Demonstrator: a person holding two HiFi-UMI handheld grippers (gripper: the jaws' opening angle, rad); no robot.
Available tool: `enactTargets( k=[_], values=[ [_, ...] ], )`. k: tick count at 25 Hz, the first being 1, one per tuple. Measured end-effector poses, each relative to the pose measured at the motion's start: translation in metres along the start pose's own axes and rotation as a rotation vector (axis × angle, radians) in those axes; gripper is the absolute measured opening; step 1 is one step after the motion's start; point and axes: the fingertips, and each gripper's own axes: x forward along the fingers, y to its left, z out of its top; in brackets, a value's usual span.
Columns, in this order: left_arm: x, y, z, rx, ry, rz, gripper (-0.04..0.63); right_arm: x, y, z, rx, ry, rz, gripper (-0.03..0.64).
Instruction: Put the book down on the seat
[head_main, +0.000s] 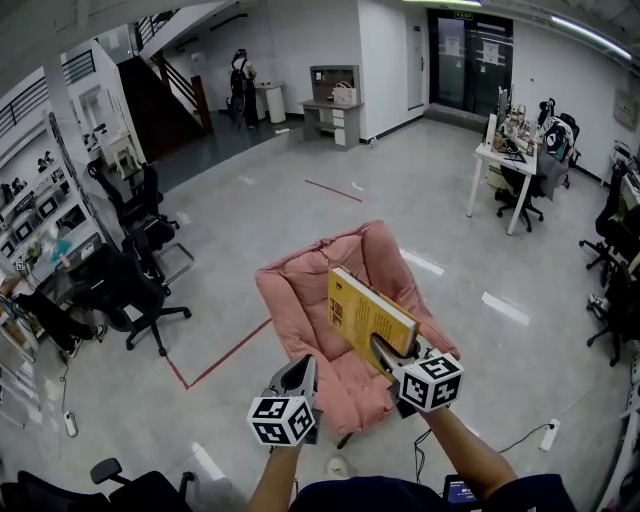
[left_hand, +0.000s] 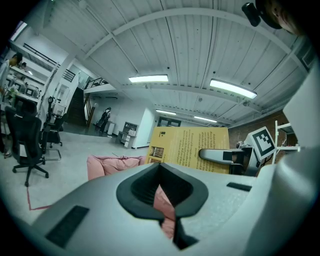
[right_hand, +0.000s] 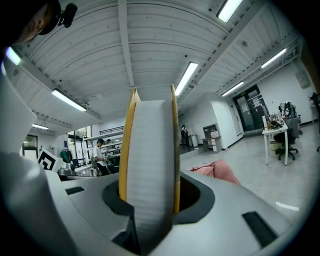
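Here, nearest at 6 o'clock, the left gripper (head_main: 303, 368) has its jaws together on nothing, while at 5 o'clock the right gripper (head_main: 385, 352) clamps the yellow book (head_main: 362, 312) on edge over the pink seat (head_main: 296, 300), which lies toward 12 o'clock.

Yellow book (head_main: 365, 313) upright on edge above pink seat (head_main: 291, 300).

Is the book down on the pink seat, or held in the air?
Held up: right claw grips the book on edge, above the seat.
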Motion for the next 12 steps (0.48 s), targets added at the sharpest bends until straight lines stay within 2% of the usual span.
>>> enactTargets(
  k=[12],
  values=[
    [0.030,0.033,0.019,0.008,0.000,-0.025,0.005,0.044,-0.009,0.010,0.005,-0.006,-0.021,0.155]
  ],
)
